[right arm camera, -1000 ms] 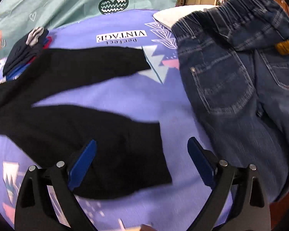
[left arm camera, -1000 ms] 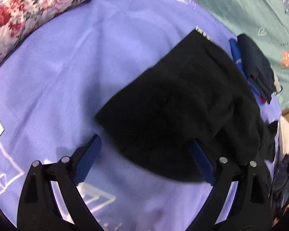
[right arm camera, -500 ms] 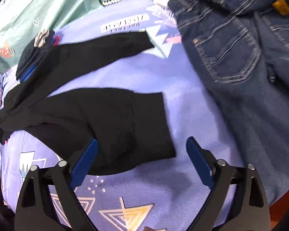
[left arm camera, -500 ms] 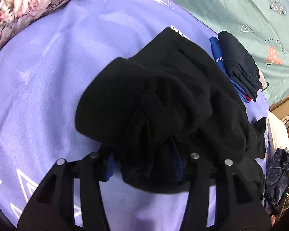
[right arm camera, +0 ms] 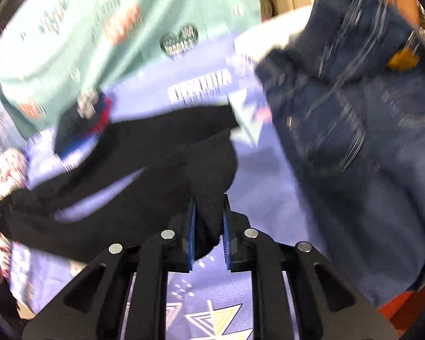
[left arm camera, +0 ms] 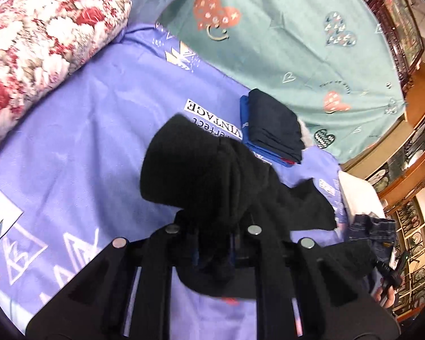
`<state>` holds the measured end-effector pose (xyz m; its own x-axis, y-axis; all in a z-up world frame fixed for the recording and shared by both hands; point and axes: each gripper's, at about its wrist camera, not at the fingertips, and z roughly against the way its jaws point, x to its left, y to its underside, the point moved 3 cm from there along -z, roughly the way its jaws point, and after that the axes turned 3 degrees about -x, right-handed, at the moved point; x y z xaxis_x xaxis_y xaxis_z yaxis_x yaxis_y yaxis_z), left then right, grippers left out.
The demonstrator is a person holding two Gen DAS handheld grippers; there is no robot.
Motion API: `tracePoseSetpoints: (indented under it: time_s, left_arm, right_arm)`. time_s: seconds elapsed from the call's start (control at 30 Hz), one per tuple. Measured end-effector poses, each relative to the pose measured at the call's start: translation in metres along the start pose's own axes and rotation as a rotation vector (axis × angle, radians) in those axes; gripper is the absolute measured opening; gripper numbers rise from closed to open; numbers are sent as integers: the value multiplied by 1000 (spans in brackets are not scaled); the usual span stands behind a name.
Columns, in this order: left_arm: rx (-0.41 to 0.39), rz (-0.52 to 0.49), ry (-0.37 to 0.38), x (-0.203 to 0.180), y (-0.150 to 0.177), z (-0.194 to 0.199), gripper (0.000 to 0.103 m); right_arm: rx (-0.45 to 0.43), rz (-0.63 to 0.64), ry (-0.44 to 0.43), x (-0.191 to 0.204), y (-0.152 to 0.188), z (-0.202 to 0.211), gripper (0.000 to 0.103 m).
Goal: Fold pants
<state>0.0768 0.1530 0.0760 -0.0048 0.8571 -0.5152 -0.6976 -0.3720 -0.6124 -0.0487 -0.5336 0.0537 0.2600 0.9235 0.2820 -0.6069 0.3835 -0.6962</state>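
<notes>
Left wrist view, grip: my left hand-held gripper (left arm camera: 214,243) is closed on a bunched end of the black pants (left arm camera: 201,167); a second ago its jaws stood wide with the cloth lying flat between them.
Left wrist view, pants: the gathered cloth now stands up off the purple bed sheet (left arm camera: 79,130) in a rounded hump and hangs over my fingers, where it lay spread before.
Left wrist view, surroundings: a folded dark stack (left arm camera: 274,127) sits just beyond the pants, near the green blanket (left arm camera: 283,36); the flowered pillow (left arm camera: 39,42) lies to the far left. More of the room shows than before, so I judge my gripper has tipped upward with the lift.
Right wrist view, grip: my right hand-held gripper (right arm camera: 208,235) has gone from wide to narrow and pinches the hem of one black leg between its blue pads (right arm camera: 191,238).
Right wrist view, pants: the pants (right arm camera: 144,170) stretch away to the left, both legs visible, the held leg raised off the sheet (right arm camera: 257,192). The picture is smeared by motion, so finer detail is lost.
Right wrist view, neighbour: the jeans (right arm camera: 354,130) lie to the right, apart from the black cloth.
Meaning for the task: both ends are now held and off the bed, so I judge the fold is starting; bringing one end over the other comes next.
Risk: the left bunch is thick and uneven, so the fold may land crooked.
</notes>
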Motion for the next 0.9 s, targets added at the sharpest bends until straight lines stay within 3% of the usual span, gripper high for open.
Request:
tracePoseSetpoints:
  time_s: [0.07,0.13,0.27,0.3,0.37,0.4,0.47,0.57,0.63,0.67,0.7,0.77,0.83,0.87,0.9]
  left_arm:
    - [44,-18,-29,4,13,13,15]
    - [118,-8,-75,17,40,14,19]
    - [337,37,-196,58,110,-14,50]
    - [381,67,-196,66,126,-22,56]
    - [368,57,-210,66,139,-22,63]
    - [345,23,-225,60,141,-20,81]
    - [320,8,-228,54,143,-18,88]
    - [333,-5,-216,46,148,-22,86]
    - [307,-34,-226,42,149,-22,46]
    - [311,-32,-200,38,147,-22,18]
    - [316,-18,-165,35,147,-20,18]
    - [275,-54,-166,25,142,-3,16]
    - [308,-77,-172,20,145,7,17]
    - [355,-80,-185,23,150,7,24]
    - [430,-80,-210,30,157,4,40]
  right_arm:
    - [-40,30,30,-1,-11,24,16]
    - [-23,41,87,-11,-11,27,16]
    - [112,-48,232,-58,11,0,16]
    - [140,-62,266,-69,19,-10,16]
    - [186,-77,274,-78,31,-24,16]
    - [194,-76,275,-79,34,-28,16]
    - [187,-55,292,-78,37,-28,16]
    - [137,-70,278,-79,32,-12,16]
    - [104,-86,278,-81,27,-3,16]
    - [77,-88,286,-81,24,5,16]
    - [65,-90,283,-81,23,11,16]
    - [51,-72,285,-76,20,23,16]
    - [59,-49,303,-75,20,25,16]
    - [72,-37,319,-76,21,22,17]
    - [101,-22,339,-76,22,19,17]
